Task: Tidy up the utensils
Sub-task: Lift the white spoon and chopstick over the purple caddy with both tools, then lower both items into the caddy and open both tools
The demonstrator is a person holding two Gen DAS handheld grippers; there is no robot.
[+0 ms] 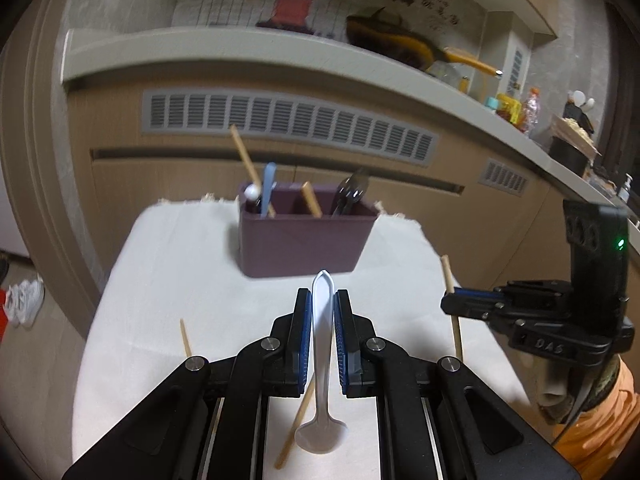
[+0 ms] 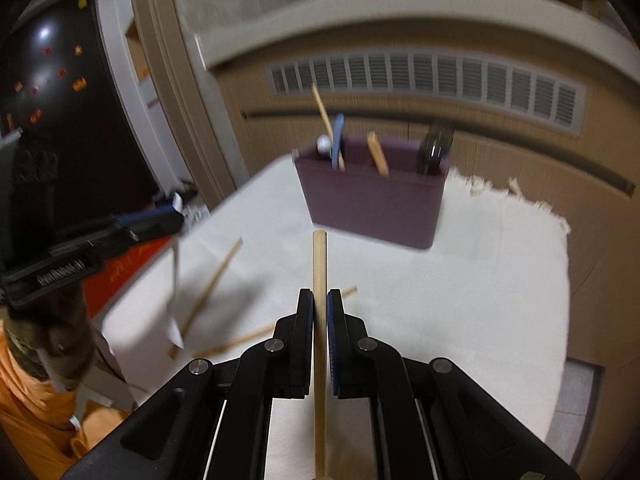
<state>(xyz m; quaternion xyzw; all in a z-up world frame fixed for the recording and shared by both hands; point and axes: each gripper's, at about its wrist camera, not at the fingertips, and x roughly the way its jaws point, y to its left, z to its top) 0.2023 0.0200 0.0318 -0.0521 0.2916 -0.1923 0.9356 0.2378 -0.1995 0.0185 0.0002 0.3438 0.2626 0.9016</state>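
The left gripper (image 1: pixel 322 304) pinches a white spoon (image 1: pixel 322 360) by its handle, the right gripper (image 2: pixel 319 304) pinches a chopstick (image 2: pixel 319 320), both aimed at the purple holder (image 1: pixel 306 240) near the table's (image 1: pixel 160 280) far edge, likely for dropping in.

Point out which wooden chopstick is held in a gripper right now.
The chopstick clamped upright between the right gripper fingers. The other chopsticks either lie loose on the white cloth or stand in the purple organizer.

White cloth-covered table (image 1: pixel 168 280), purple utensil caddy (image 1: pixel 304 244) standing at the far edge, loose wooden chopsticks (image 2: pixel 212 284) scattered flat on the near cloth
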